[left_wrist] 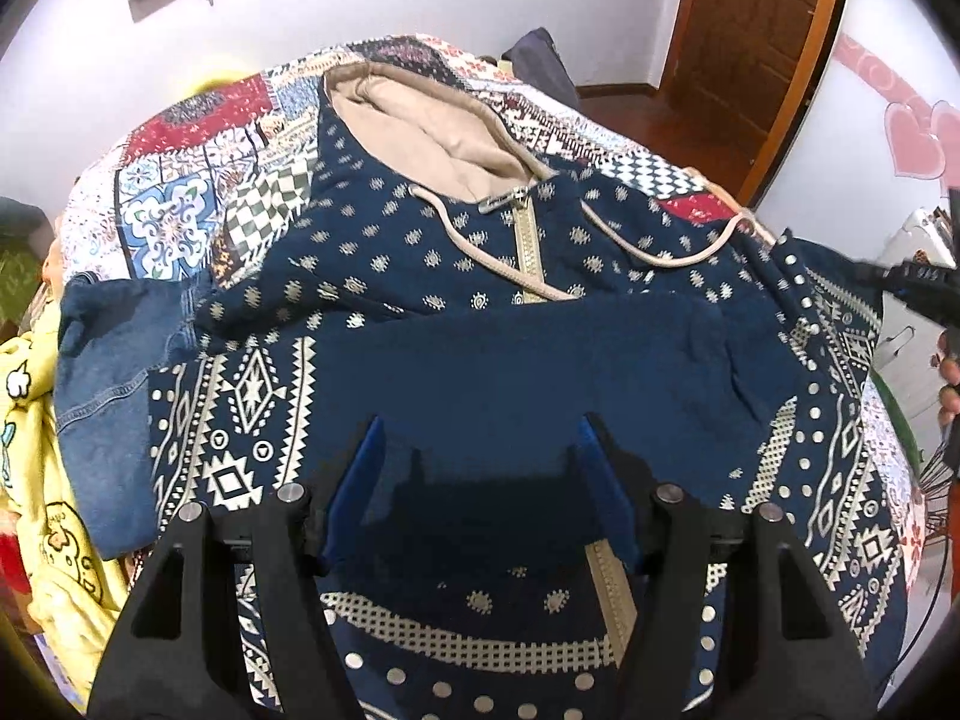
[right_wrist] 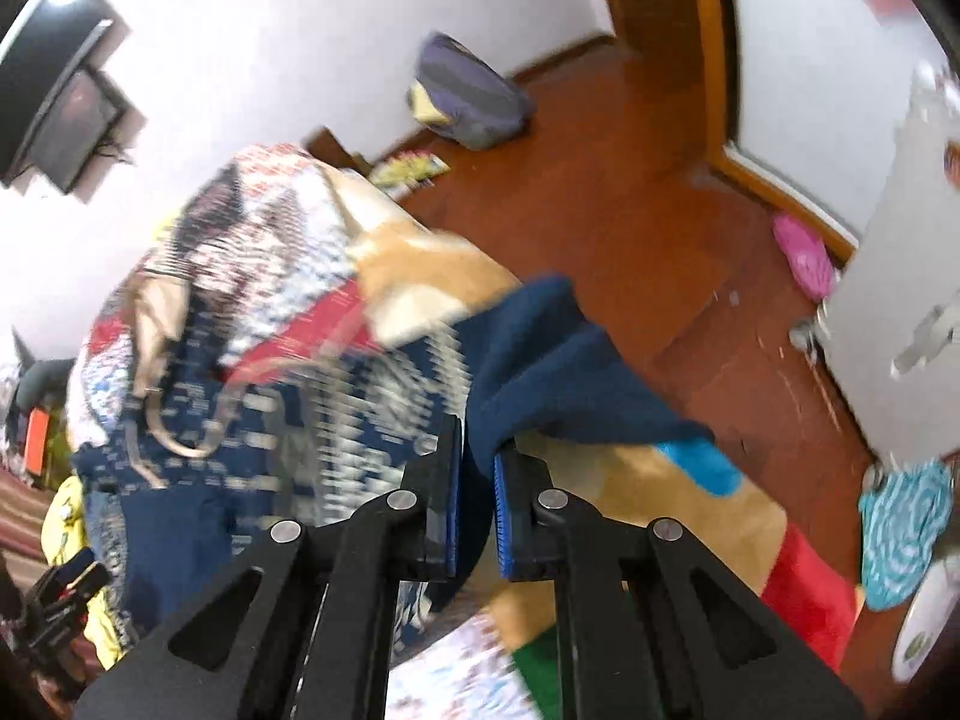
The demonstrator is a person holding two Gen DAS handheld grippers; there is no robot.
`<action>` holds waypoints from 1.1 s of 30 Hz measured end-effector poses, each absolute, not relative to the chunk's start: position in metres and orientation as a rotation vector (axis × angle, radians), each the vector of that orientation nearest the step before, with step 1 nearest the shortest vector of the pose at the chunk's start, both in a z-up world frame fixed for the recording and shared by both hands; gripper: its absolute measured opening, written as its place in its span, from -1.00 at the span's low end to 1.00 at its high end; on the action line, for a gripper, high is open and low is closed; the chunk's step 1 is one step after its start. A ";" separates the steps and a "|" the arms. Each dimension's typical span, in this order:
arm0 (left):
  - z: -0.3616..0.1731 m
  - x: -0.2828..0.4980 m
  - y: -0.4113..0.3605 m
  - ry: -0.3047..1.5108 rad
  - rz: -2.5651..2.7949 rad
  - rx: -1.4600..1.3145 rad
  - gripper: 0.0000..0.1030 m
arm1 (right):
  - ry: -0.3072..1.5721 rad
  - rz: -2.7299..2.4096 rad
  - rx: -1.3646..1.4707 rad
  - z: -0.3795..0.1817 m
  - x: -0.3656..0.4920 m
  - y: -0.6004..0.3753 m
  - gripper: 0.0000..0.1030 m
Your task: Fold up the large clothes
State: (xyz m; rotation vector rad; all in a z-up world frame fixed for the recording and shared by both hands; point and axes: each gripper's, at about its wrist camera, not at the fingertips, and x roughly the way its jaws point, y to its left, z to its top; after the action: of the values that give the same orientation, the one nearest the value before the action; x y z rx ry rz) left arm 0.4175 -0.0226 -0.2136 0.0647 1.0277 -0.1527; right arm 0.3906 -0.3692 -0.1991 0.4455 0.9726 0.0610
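Note:
A navy patterned zip hoodie (left_wrist: 480, 276) with a beige hood lining (left_wrist: 420, 126) lies face up on a bed with a patchwork quilt (left_wrist: 180, 180). One sleeve is folded across its chest (left_wrist: 540, 372). My left gripper (left_wrist: 480, 456) is open and empty, hovering over the folded sleeve. My right gripper (right_wrist: 477, 480) is shut on the navy sleeve cuff (right_wrist: 540, 372) and holds it up at the bed's right edge. The right wrist view is motion-blurred. The right gripper also shows at the right edge of the left wrist view (left_wrist: 918, 282).
Denim jeans (left_wrist: 108, 396) and a yellow printed garment (left_wrist: 36, 480) lie left of the hoodie. A plush blanket (right_wrist: 660, 510) hangs off the bed. A wooden door (left_wrist: 750, 30), a grey bag (right_wrist: 468, 96) and a pink item (right_wrist: 804, 252) are on the red floor.

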 end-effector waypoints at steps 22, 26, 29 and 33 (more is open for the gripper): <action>-0.177 0.374 0.028 0.961 -0.124 -0.005 0.26 | 0.894 0.304 0.102 -0.142 0.356 -0.219 -0.26; -0.184 0.374 0.031 0.981 -0.112 -0.017 0.26 | 0.968 0.230 0.112 -0.168 0.358 -0.244 -0.03; -0.193 0.379 0.029 1.002 -0.116 -0.036 0.26 | 1.037 0.170 0.182 -0.186 0.360 -0.279 -0.03; -0.207 0.386 0.022 1.034 -0.130 -0.064 0.26 | 1.106 0.117 0.327 -0.209 0.360 -0.326 -0.02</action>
State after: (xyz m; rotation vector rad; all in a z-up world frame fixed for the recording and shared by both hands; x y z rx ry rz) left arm 0.3863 0.0220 -0.2071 -0.0645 1.0337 -0.1296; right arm 0.3601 -0.3263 -0.2090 0.3272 1.1058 0.1173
